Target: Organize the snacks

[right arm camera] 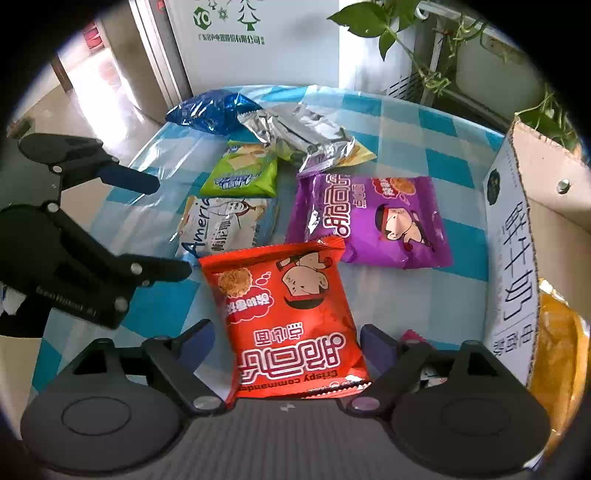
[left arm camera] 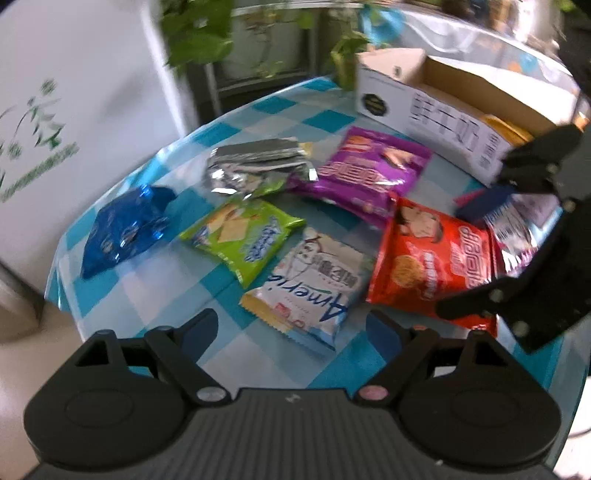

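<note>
Several snack packets lie on a table with a blue-checked cloth [left arm camera: 314,110]: blue [left arm camera: 125,229], silver [left arm camera: 255,166], green [left arm camera: 243,236], white [left arm camera: 314,280], purple [left arm camera: 362,173] and red [left arm camera: 432,258]. My left gripper [left arm camera: 291,328] hovers open over the near end of the white packet [right arm camera: 225,225]; it shows at the left [right arm camera: 155,225] in the right wrist view. My right gripper [right arm camera: 286,343] is open and straddles the red packet [right arm camera: 288,314], with a gap at its left pad. The left wrist view has it at the right [left arm camera: 495,236].
An open cardboard box [right arm camera: 513,236] stands at the table's right side with a yellow packet [right arm camera: 557,350] inside. A pink-edged packet [right arm camera: 410,336] lies by the right finger. A leafy plant [right arm camera: 388,22] and a white printed panel [right arm camera: 258,44] stand behind the table.
</note>
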The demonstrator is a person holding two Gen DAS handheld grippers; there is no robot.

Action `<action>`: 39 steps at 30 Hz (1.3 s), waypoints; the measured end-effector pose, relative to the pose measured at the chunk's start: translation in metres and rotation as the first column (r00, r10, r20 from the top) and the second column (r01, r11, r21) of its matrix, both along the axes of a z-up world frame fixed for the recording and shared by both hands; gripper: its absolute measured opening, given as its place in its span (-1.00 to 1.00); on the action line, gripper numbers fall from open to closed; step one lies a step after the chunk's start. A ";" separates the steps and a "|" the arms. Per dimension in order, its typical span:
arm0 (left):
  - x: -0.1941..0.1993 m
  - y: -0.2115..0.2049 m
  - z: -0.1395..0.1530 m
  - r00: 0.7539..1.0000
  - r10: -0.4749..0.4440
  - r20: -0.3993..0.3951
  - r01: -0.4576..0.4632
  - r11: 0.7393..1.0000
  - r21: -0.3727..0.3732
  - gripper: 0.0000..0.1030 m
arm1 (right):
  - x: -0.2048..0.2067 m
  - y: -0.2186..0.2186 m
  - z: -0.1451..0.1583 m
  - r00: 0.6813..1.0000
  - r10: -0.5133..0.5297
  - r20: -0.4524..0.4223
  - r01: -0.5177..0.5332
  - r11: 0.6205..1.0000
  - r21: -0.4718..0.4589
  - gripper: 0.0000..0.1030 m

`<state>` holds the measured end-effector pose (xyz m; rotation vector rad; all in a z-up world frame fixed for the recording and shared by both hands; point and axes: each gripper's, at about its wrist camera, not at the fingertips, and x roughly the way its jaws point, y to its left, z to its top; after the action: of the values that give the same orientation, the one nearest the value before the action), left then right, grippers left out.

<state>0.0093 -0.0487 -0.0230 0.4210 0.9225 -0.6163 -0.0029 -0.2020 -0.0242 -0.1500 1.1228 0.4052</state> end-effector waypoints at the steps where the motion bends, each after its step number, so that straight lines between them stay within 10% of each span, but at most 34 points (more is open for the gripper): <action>1: -0.001 0.000 -0.001 1.000 -0.017 0.008 0.017 1.000 0.003 0.69 | 0.001 0.001 -0.003 1.000 0.005 -0.003 -0.005 1.000 -0.007 0.60; 23: 0.001 -0.018 -0.016 0.978 -0.202 0.050 0.203 0.979 -0.022 0.57 | -0.051 -0.029 0.009 0.957 -0.281 -0.068 0.284 0.958 0.043 0.42; 39: 0.018 -0.032 -0.018 0.932 -0.359 0.052 0.359 0.933 0.014 0.47 | -0.061 -0.027 -0.003 0.943 -0.306 -0.132 0.317 0.945 0.076 0.43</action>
<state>0.0269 -0.0811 -0.0405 0.6154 0.8006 -0.9327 -0.0642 -0.2287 -0.0270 0.1393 1.2178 0.1854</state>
